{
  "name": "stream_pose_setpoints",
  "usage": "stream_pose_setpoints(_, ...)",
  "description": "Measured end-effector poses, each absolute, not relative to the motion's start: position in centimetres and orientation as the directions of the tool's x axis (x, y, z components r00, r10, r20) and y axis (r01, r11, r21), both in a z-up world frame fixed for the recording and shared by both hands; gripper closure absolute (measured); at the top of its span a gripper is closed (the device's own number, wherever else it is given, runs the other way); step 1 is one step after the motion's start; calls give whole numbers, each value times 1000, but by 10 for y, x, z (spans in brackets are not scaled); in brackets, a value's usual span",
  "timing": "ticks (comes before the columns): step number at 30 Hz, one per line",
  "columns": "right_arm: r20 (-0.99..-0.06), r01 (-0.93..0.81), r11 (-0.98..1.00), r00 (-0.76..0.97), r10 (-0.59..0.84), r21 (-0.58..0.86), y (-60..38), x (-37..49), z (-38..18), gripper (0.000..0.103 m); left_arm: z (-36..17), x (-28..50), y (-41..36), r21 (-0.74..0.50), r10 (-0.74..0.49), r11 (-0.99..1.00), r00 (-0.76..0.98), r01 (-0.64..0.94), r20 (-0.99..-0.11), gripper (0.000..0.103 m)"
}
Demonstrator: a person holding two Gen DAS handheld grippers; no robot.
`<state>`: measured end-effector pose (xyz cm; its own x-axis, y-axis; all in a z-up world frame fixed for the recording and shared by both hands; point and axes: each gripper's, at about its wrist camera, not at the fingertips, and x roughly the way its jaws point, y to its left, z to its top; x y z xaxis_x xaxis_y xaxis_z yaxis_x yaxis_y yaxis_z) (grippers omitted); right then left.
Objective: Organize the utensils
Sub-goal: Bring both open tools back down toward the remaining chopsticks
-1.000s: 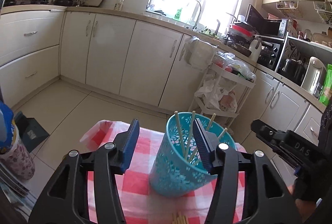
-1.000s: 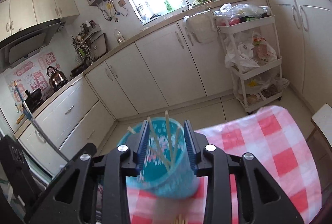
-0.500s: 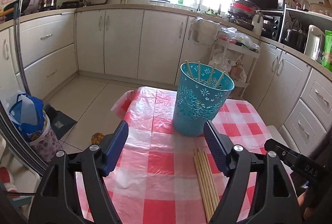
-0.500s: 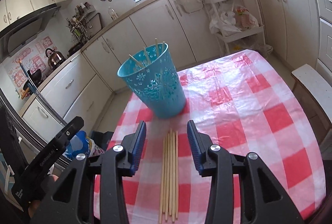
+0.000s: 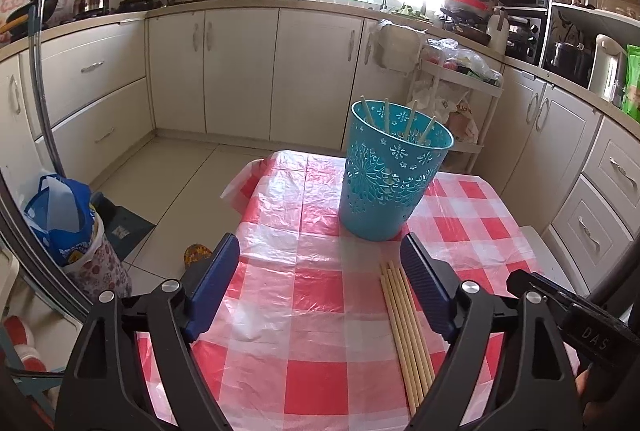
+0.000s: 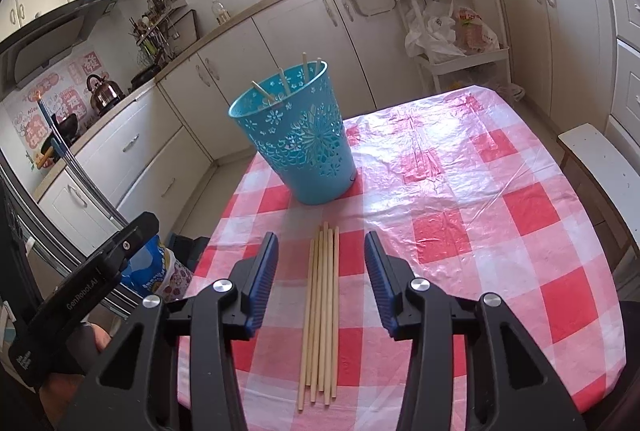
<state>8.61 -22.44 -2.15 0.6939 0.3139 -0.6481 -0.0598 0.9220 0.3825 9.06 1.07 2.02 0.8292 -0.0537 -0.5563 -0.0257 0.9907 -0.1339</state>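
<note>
right wrist view: the right gripper [image 6: 320,263] hangs over a table under a red and white checked cloth [image 6: 460,199], its blue-padded jaws opening with nothing pressed between them. a bundle of loose chopsticks [image 6: 320,311] lies flat on the cloth directly under the gap, running lengthwise along the line of the fingers, clear of both pads. past the fingertips, slightly to their left, a teal cutout basket [image 6: 298,143] stands upright on the cloth with several chopsticks leaning inside it; i count about four, though the rim hides their lower parts. the far tips of the loose chopsticks end just short of the basket's base.

from the left wrist view, the left gripper [image 5: 320,271] has its jaws wide and opening, holding nothing; only bare cloth lies between the pads. the same chopsticks [image 5: 406,323] lie just inside the right-hand finger, close beside its pad. the basket [image 5: 390,177] sits ahead of that finger's tip. the other gripper's black body shows at each view's edge.
</note>
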Motion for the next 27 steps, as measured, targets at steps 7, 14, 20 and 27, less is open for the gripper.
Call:
stream_pose_setpoints(7,-760,-86,962,596,260,261,-209,101,-74,69,-3,96,18,-133,-40,990,786,-54,-617,24)
stream_pose_setpoints(14,-802,-106,968,543,248,228,-195,120,-103,75,-27,101,20,-127,-39,990,739,-64,-672,24)
stream_pose_setpoints(20,-823,-126,975,522,223,185,-180,136,-114,75,-36,103,14,-117,-49,992,721,-45,-691,23)
stream_pose_setpoints(27,-826,-152,981,532,184,121,-175,135,-116,80,-42,104,9,-113,-54,993,707,-36,-705,23)
